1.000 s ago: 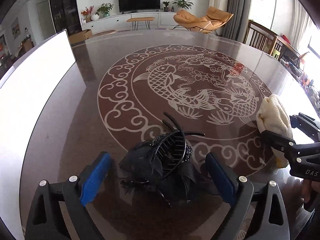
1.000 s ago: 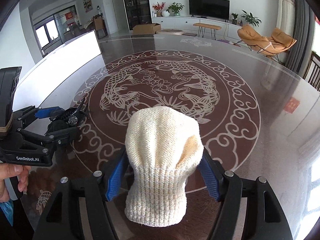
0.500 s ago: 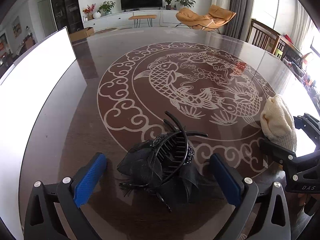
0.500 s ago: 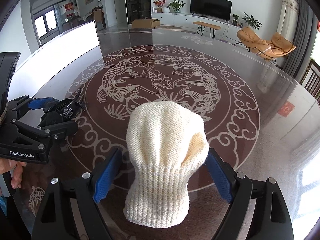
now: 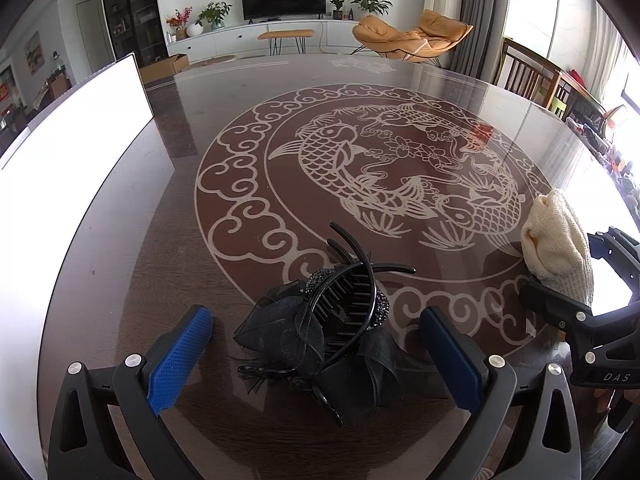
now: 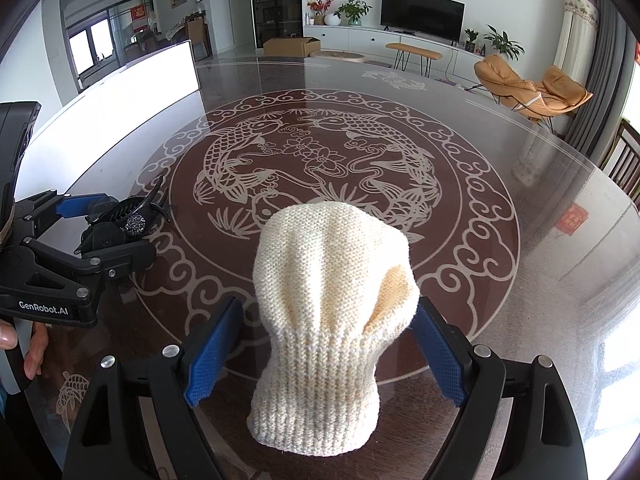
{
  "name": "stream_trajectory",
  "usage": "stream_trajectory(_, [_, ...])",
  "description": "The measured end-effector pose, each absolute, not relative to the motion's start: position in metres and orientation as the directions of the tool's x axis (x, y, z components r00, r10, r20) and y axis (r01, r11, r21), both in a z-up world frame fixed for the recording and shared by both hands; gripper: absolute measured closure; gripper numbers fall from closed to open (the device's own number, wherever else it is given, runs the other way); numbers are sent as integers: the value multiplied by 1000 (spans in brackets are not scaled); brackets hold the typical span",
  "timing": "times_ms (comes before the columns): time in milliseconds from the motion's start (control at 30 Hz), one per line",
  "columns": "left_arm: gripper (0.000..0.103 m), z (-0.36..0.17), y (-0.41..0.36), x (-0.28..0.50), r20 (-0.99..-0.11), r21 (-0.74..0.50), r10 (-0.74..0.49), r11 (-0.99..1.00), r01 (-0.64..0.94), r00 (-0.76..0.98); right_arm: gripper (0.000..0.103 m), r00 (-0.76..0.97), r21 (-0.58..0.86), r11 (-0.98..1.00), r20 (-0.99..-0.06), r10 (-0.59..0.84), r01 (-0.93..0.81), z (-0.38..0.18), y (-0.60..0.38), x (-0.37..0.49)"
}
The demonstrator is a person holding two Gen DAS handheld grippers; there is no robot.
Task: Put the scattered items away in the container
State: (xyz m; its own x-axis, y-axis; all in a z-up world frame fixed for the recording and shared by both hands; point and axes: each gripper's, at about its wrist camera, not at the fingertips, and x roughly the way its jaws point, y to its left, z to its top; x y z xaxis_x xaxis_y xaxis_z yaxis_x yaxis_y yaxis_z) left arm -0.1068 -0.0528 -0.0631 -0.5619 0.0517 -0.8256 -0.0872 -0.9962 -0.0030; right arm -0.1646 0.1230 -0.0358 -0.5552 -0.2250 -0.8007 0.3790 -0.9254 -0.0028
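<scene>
On a dark glass-topped desk [image 5: 120, 240] etched with a carp medallion [image 5: 380, 176], the left tool [image 5: 316, 344] stands spread wide around a black hair claw clip [image 5: 340, 320] with gauze bows, its blue pads clear of it. Just right of the clip, the right tool [image 6: 324, 344] stands spread either side of a cream knitted hat [image 6: 332, 280] at the medallion's near rim; contact there is uncertain.

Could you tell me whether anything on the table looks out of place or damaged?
Nothing looks damaged or spilled. The black hair clip and the cream knitted hat lie loose on the table, each between open tongs. No container is clearly in view.
</scene>
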Motion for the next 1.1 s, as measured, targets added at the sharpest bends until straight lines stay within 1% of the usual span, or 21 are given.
stream_trajectory(1100, [0, -64, -49, -116, -823, 0, 48, -996, -84, -565, 16, -555, -5, -925, -801, -224, 380, -36, 123, -165])
